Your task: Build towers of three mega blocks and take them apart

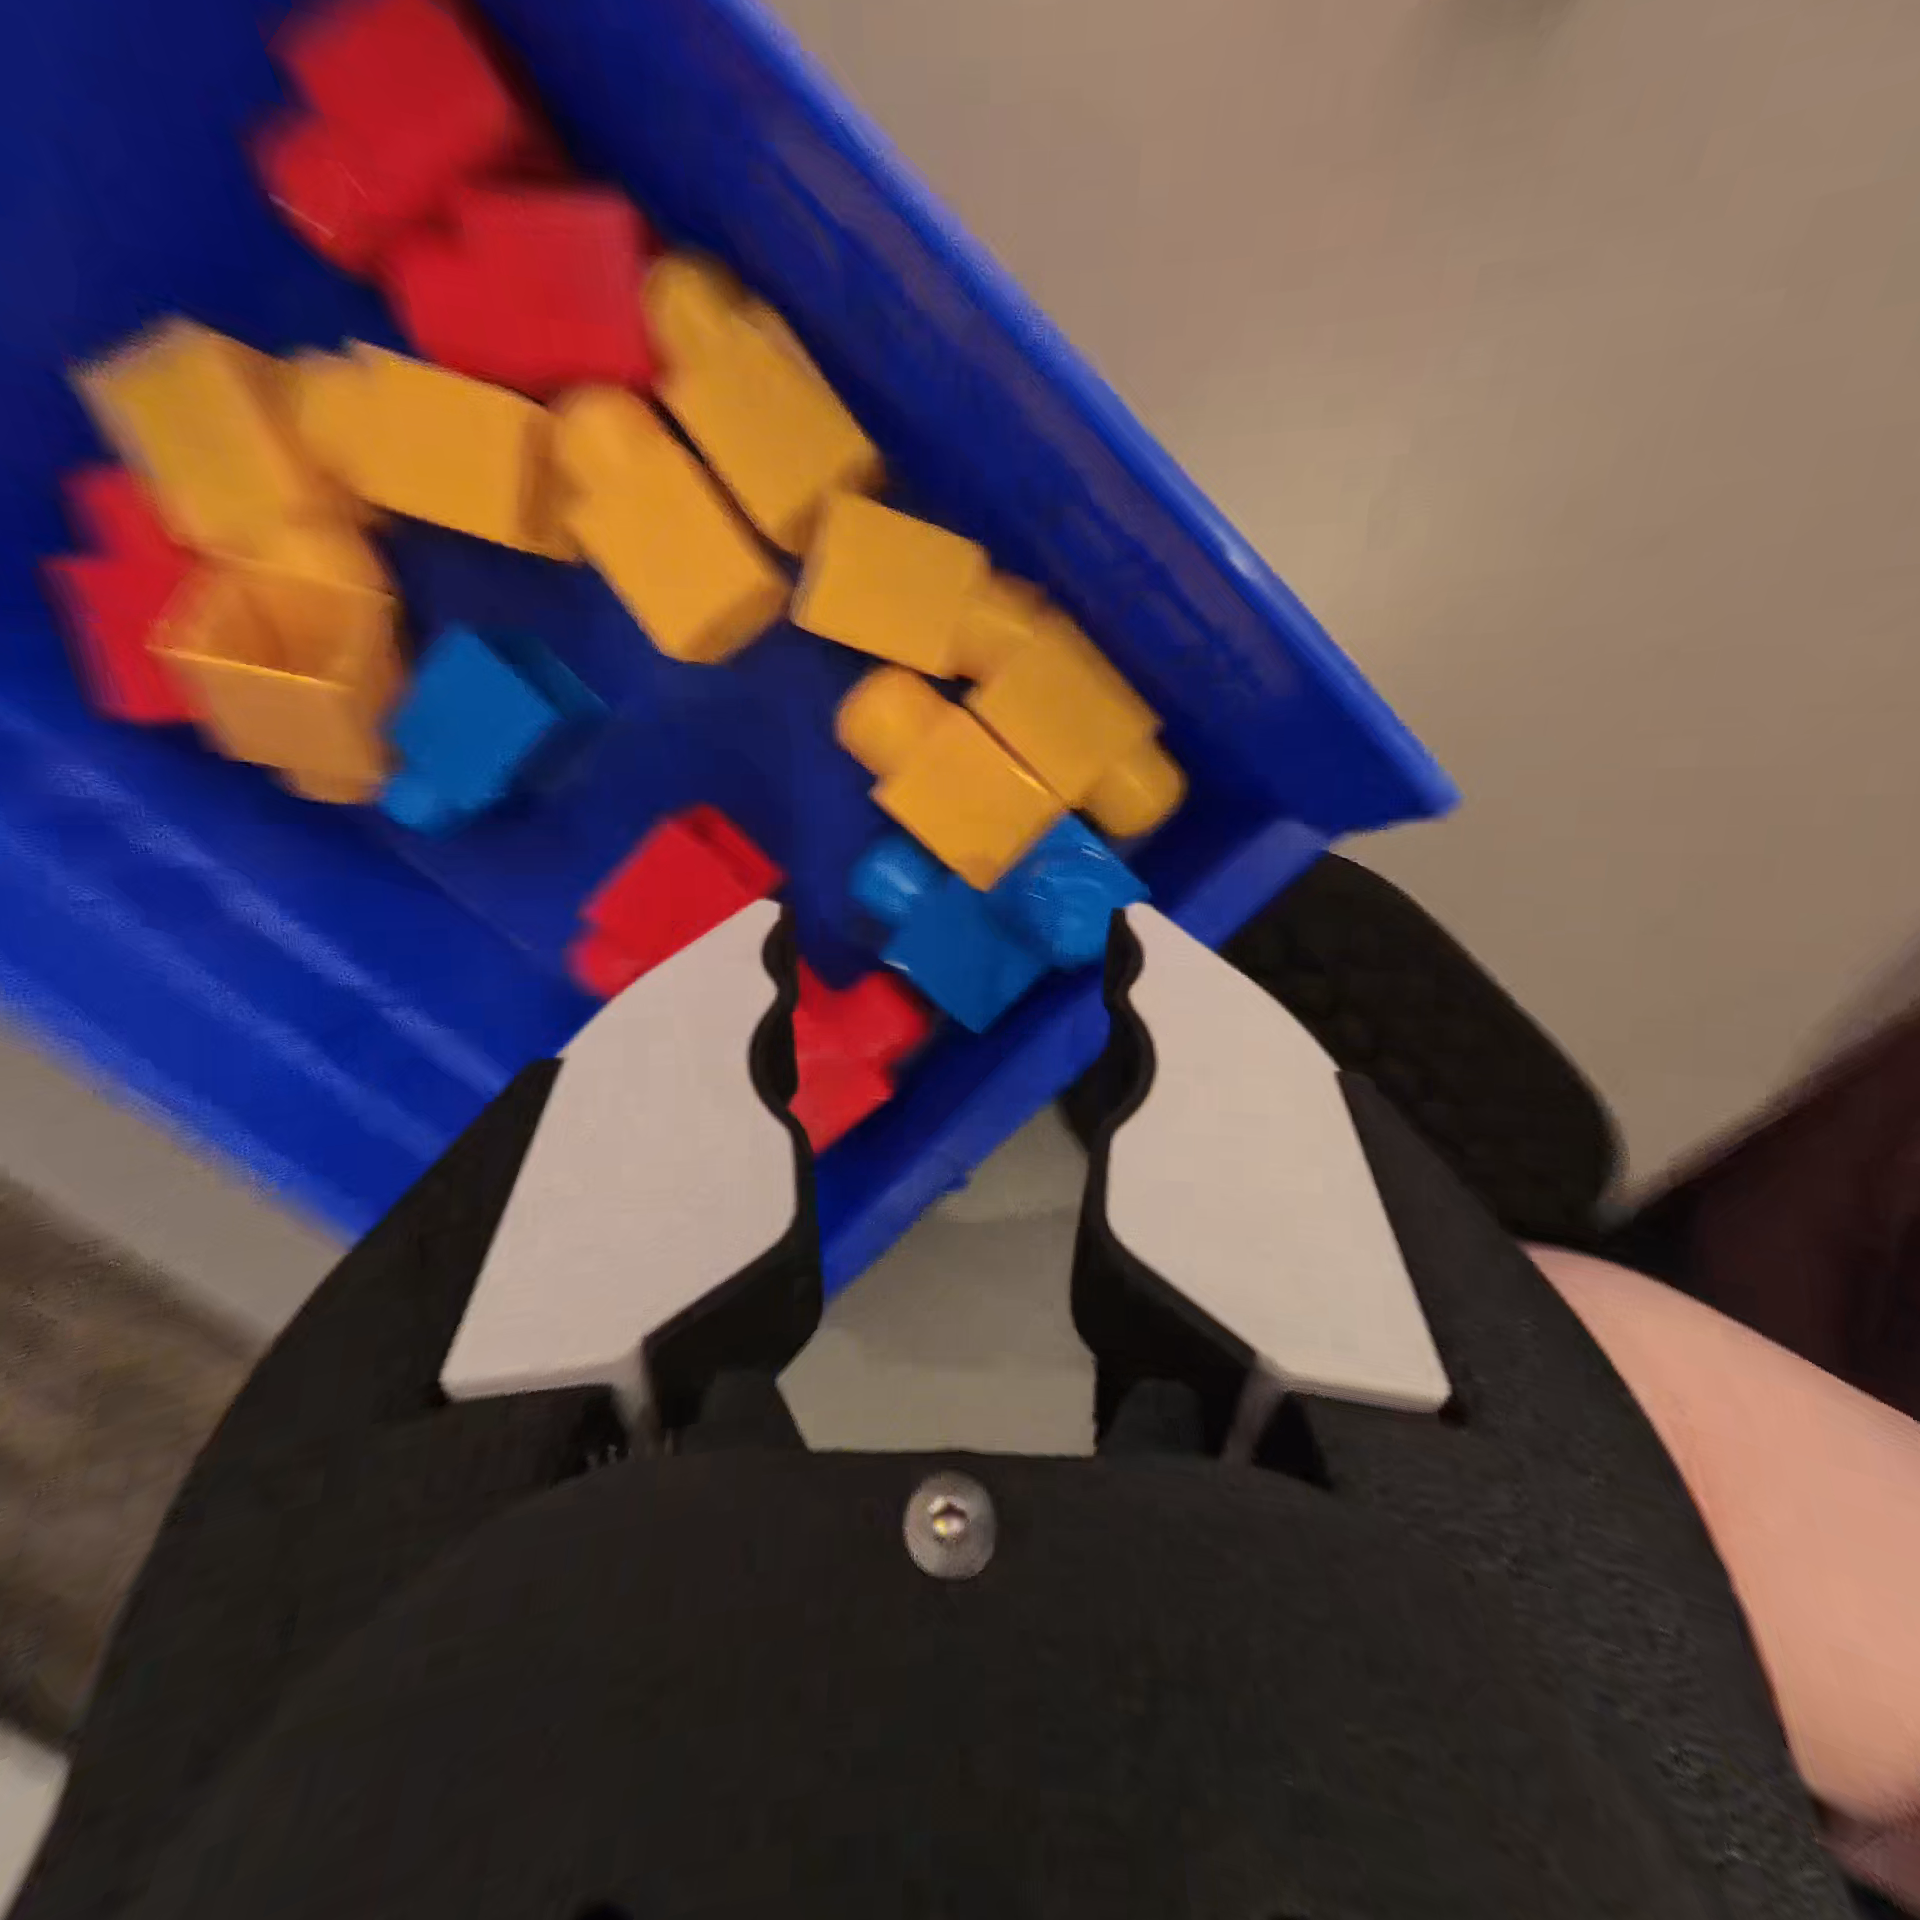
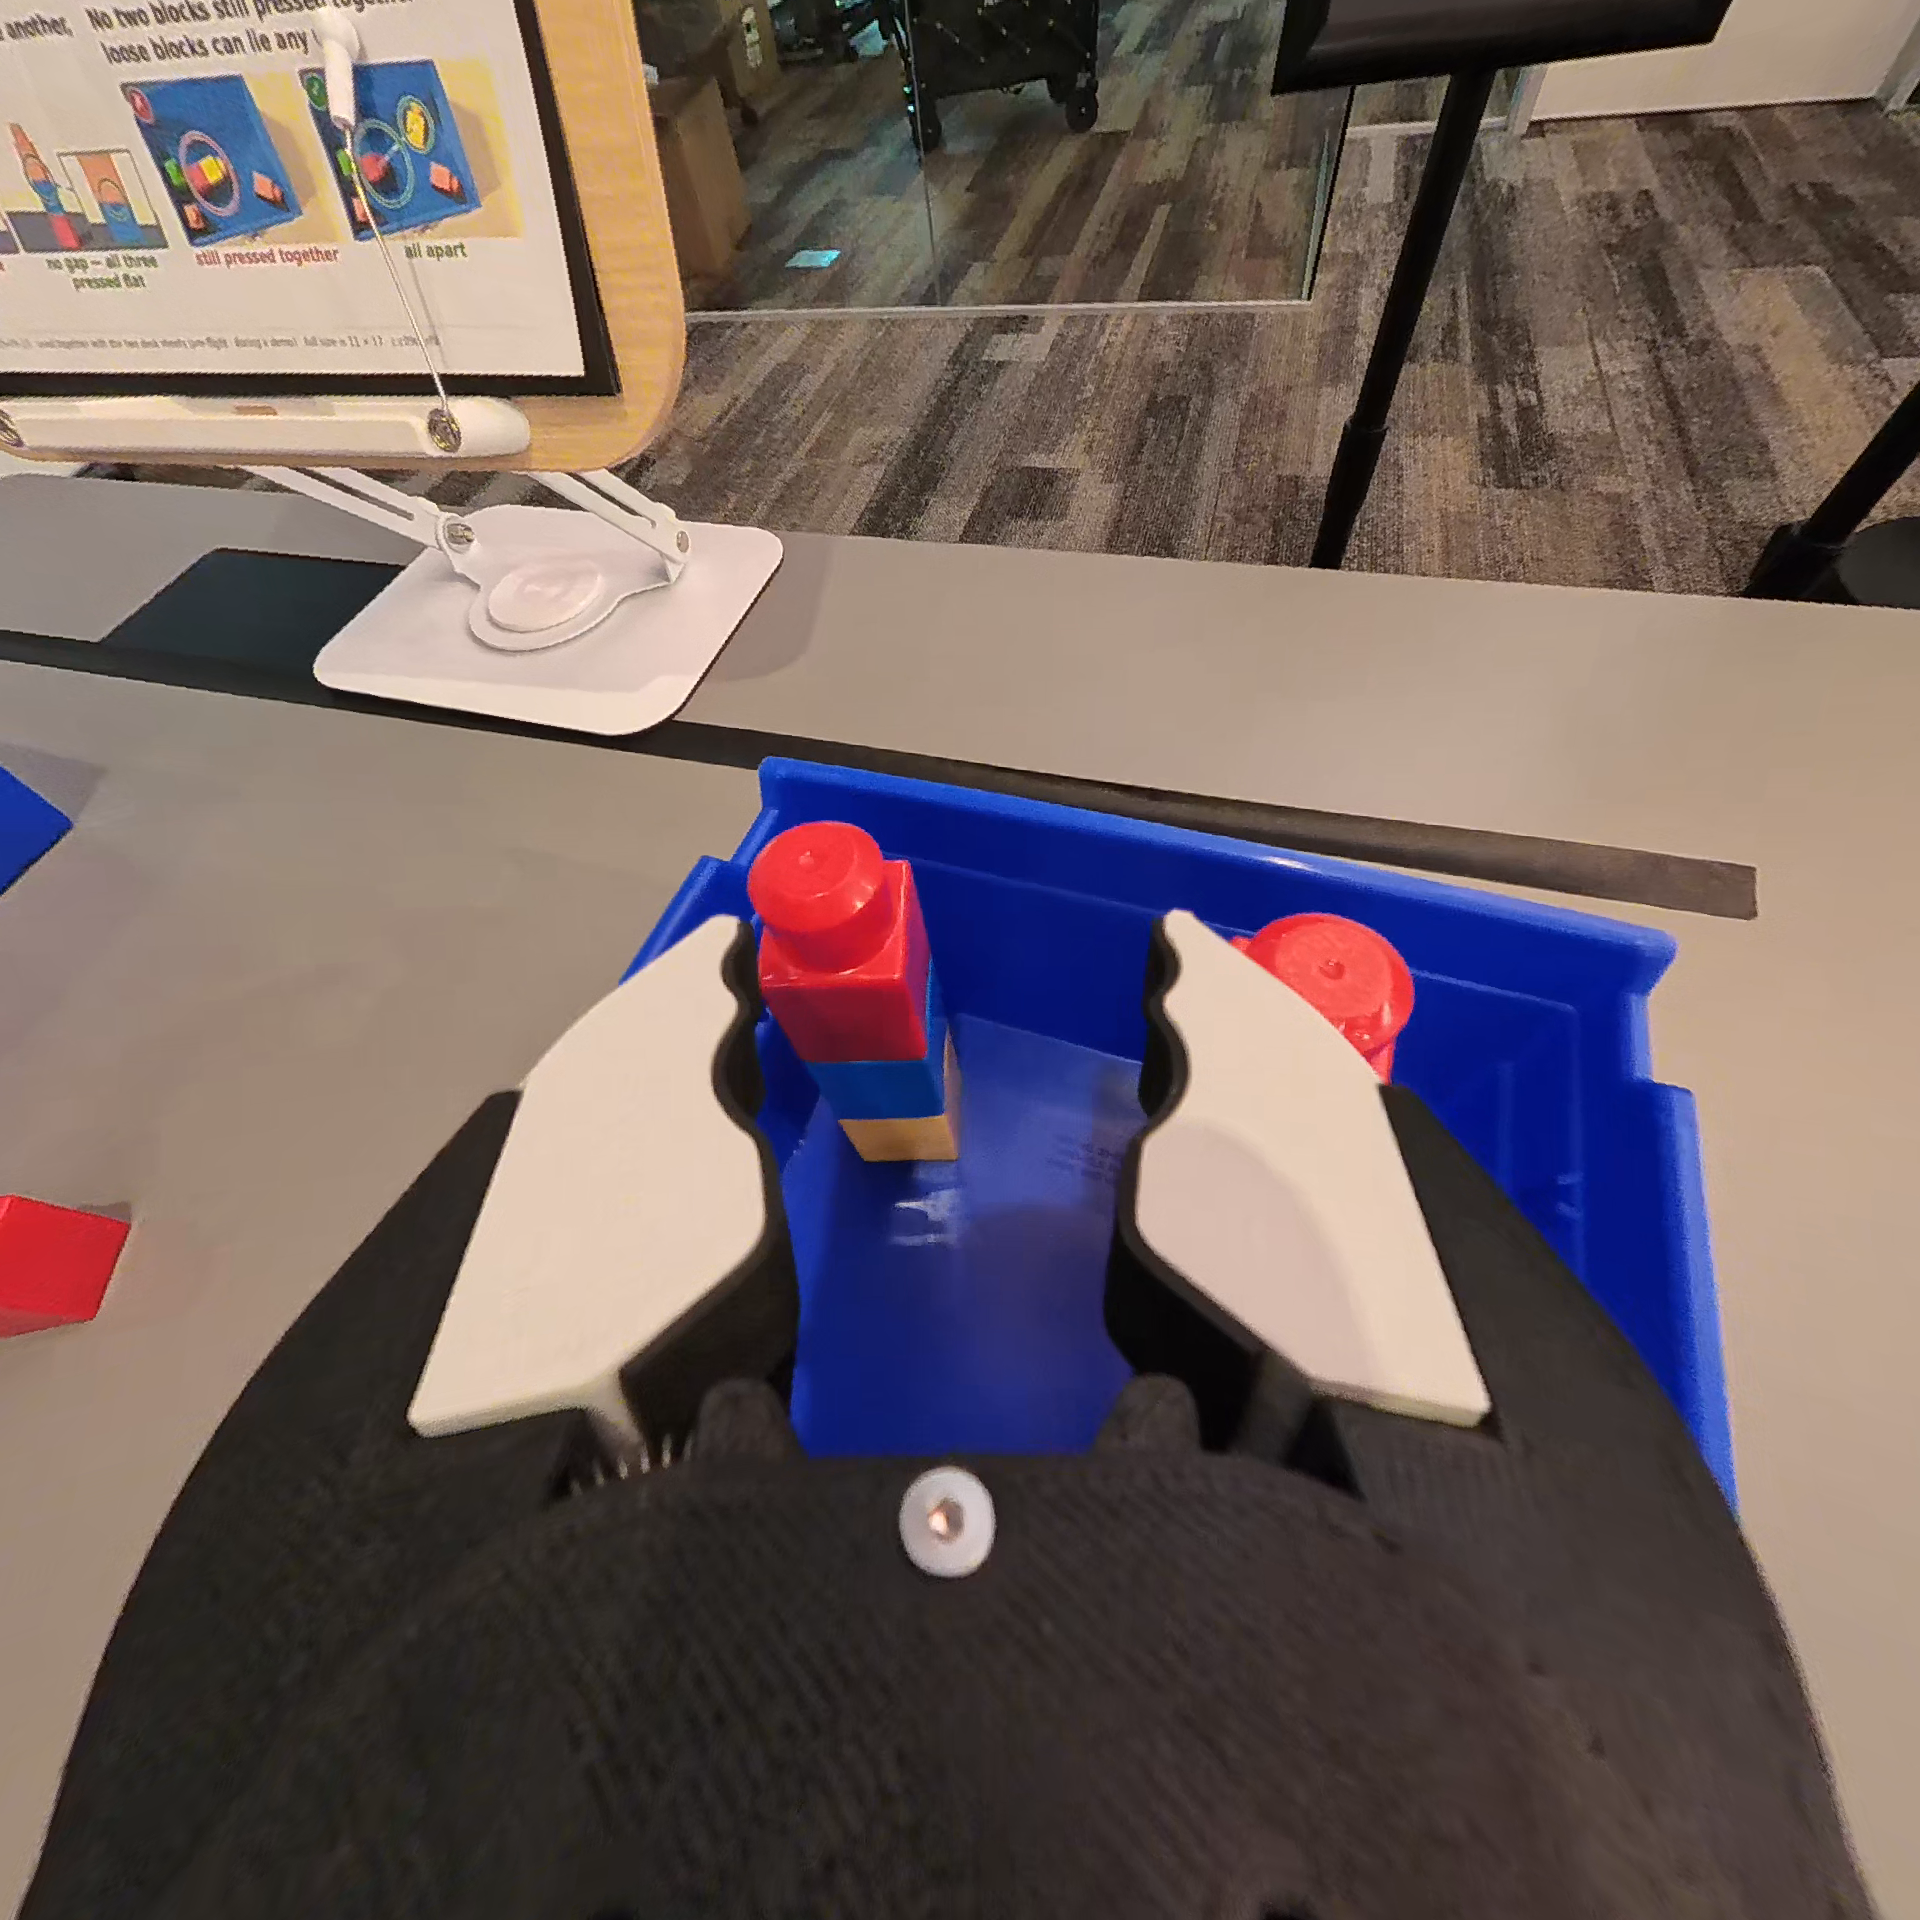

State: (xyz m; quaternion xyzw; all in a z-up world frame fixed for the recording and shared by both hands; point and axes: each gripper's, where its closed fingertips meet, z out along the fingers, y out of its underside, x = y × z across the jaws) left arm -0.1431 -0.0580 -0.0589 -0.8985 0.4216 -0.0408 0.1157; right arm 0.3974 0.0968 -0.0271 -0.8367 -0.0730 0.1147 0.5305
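Observation:
In the left wrist view my left gripper [image 1: 951, 920] is open and empty. It hovers over the near corner of a blue bin [image 1: 935, 312]. Several loose mega blocks lie in that bin: yellow [image 1: 665, 520], red [image 1: 520, 291] and blue [image 1: 966, 945]. This view is blurred. A red block [image 1: 847, 1049] lies on the bin floor below the gap between the fingers. In the right wrist view my right gripper [image 2: 951, 925] is open wide over a second blue bin [image 2: 1247, 894]. A tower [image 2: 868, 997] of red on blue on yellow stands upright there, close to my left finger [image 2: 623, 1122]. No pad presses on it.
A second red-topped block [image 2: 1340, 977] stands partly hidden behind my right finger. A loose red block [image 2: 52, 1262] lies on the grey table at the left. A screen [image 2: 301, 187] on a white stand [image 2: 551, 623] is at the back left. A person's arm [image 1: 1766, 1507] is at the lower right. One gripper's finger ends stand about 55 cm off the other's.

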